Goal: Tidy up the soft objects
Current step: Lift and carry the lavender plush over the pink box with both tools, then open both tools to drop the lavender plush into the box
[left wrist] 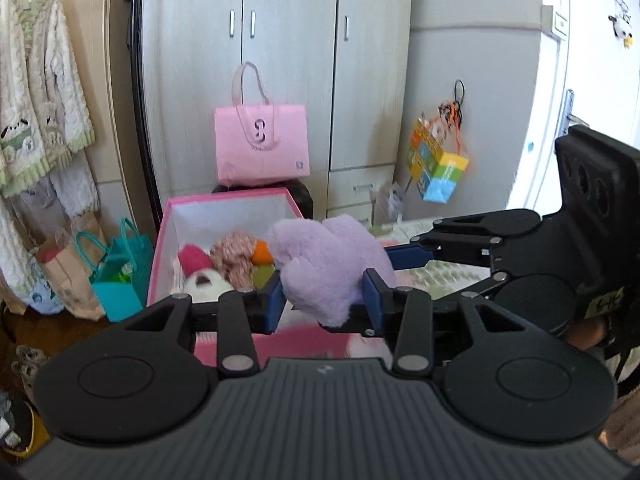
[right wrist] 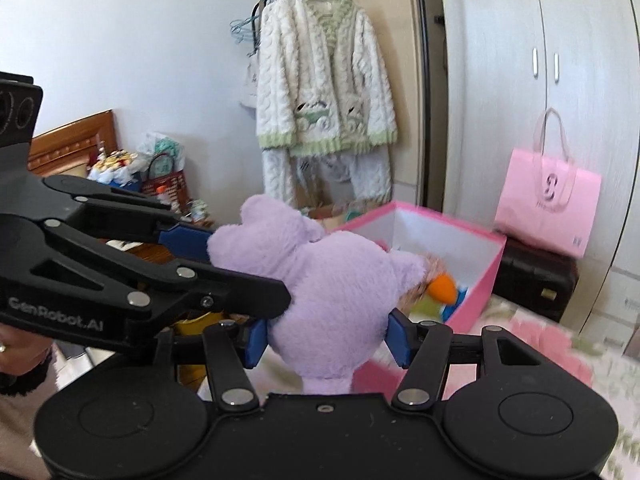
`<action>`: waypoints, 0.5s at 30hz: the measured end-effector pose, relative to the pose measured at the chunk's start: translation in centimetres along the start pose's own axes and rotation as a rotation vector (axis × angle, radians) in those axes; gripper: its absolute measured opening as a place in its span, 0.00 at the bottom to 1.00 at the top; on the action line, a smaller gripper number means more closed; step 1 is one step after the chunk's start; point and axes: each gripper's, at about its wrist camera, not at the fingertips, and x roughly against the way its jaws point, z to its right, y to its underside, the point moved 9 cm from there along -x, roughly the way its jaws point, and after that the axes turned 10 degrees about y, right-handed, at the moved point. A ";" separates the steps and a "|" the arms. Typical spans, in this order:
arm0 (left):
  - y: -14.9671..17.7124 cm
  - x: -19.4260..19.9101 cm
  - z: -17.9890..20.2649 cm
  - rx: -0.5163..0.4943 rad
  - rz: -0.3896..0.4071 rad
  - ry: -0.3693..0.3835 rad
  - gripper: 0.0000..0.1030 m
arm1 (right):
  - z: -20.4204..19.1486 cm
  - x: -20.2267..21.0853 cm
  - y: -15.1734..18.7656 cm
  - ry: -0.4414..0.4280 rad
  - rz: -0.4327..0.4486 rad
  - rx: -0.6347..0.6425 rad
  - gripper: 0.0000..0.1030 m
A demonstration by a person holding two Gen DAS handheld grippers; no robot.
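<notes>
Carrying the purple plush [left wrist: 332,264], pinched from both sides by the left gripper [left wrist: 325,304] and right gripper [right wrist: 327,338] just short of the pink box [left wrist: 224,204], calls for clearing the rim, then releasing together.

The lilac plush toy [left wrist: 328,264] sits between the fingers of both grippers: the left gripper [left wrist: 326,300] holds it from below and the right gripper [left wrist: 404,254] comes in from the right side. Behind the toy stands the pink open cardboard box [left wrist: 224,216], with several small stuffed toys [left wrist: 224,264] inside it. Behind the box, a pink paper shopping bag [left wrist: 262,144] rests on a black case [right wrist: 536,276], before the grey wardrobe [left wrist: 292,60]. Left of the box stand a teal gift bag [left wrist: 120,276] and a hanging white fleece jacket [right wrist: 324,88].
</notes>
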 end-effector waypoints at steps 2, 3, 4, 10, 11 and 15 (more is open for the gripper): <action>-1.0 -1.1 -1.5 0.014 0.013 0.002 0.38 | 0.8 -1.4 -0.9 0.005 0.014 -0.007 0.63; -1.4 -1.7 -2.2 0.027 0.013 0.007 0.38 | 1.2 -1.9 -1.4 0.003 0.021 -0.016 0.63; -1.7 -2.3 -2.9 0.043 0.010 0.016 0.38 | 1.6 -2.7 -1.7 -0.005 0.018 -0.029 0.63; -2.5 -6.8 -6.4 0.115 -0.025 0.023 0.38 | 4.5 -7.7 -2.4 -0.047 -0.047 -0.080 0.62; -2.6 -7.5 -6.8 0.122 -0.027 0.024 0.38 | 4.8 -8.5 -2.4 -0.049 -0.057 -0.082 0.62; -2.4 -9.8 -9.3 0.179 -0.025 0.016 0.38 | 5.7 -11.4 -2.8 -0.042 -0.072 -0.071 0.62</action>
